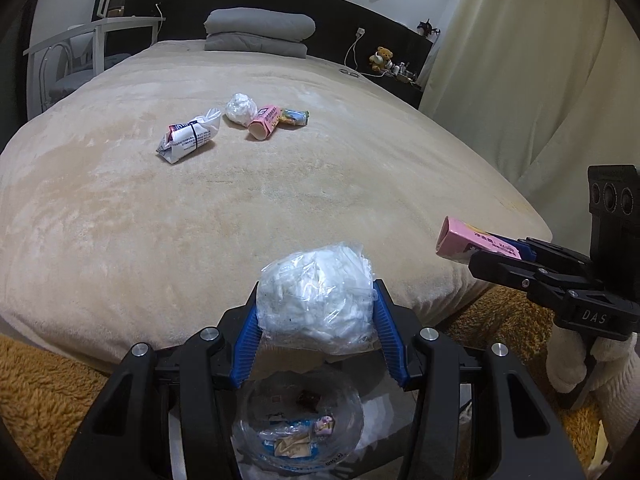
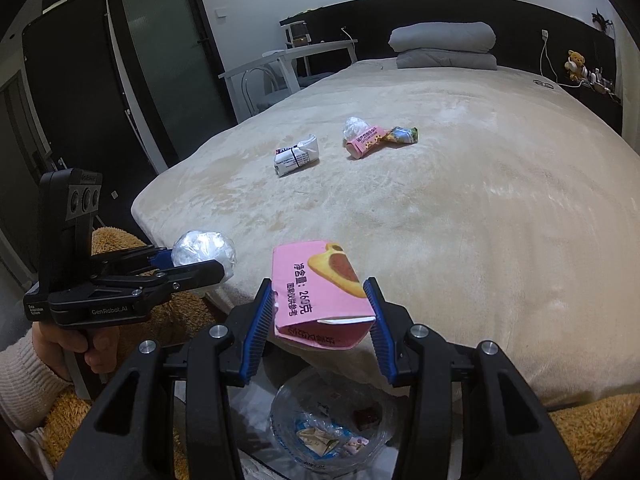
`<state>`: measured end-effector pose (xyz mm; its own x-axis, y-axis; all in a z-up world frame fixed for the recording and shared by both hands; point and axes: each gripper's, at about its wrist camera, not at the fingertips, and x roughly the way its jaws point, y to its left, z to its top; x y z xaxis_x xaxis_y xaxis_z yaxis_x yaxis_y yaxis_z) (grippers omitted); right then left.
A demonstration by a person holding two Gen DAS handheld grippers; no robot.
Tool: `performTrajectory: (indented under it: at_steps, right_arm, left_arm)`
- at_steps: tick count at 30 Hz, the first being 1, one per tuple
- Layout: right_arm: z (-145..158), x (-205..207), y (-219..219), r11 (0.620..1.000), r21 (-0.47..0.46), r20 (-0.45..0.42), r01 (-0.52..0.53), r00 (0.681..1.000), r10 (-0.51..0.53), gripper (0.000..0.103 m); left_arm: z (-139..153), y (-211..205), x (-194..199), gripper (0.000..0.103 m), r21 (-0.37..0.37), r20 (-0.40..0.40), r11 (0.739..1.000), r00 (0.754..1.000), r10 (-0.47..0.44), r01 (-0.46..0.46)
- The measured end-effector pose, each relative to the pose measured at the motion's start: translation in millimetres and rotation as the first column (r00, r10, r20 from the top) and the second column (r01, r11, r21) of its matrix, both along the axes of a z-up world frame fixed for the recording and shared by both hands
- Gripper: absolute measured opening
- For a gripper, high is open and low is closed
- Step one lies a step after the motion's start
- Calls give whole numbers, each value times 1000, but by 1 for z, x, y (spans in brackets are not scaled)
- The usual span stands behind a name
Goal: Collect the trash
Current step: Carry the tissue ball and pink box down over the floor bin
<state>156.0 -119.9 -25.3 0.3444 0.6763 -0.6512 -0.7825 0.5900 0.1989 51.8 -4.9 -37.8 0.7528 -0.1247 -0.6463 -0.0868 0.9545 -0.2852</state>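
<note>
The left gripper (image 1: 316, 312) has its fingers clamped on a plastic wad (image 1: 314, 300); the right gripper (image 2: 320, 316) is clamped on a pink carton (image 2: 316, 292). Both hang over the bed's (image 1: 280, 208) near edge, above a clear bin (image 2: 332, 428). More trash (image 1: 188, 136) lies far on the bed.
</note>
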Motion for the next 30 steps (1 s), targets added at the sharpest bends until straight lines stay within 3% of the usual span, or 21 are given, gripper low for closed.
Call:
performTrajectory:
  at_steps: [10, 18, 24, 30]
  right_arm:
    - [-13, -23, -16, 999, -19, -72, 30, 997, -31, 46]
    - [-35, -29, -16, 997, -72, -175, 25, 984, -37, 46]
    - [-60, -22, -11, 989, -145, -281, 15, 958, -56, 46]
    - [-91, -9, -3, 976, -219, -407, 5, 908, -96, 46]
  left_arm:
    - [-8, -23, -15, 50, 1, -22, 999, 999, -37, 37]
    - [-31, -31, -15, 50, -30, -112, 998, 992, -50, 47]
    - [-56, -33, -7, 50, -68, -219, 996, 973, -69, 55]
    - [-82, -29, 5, 50, -117, -327, 993, 942, -73, 36]
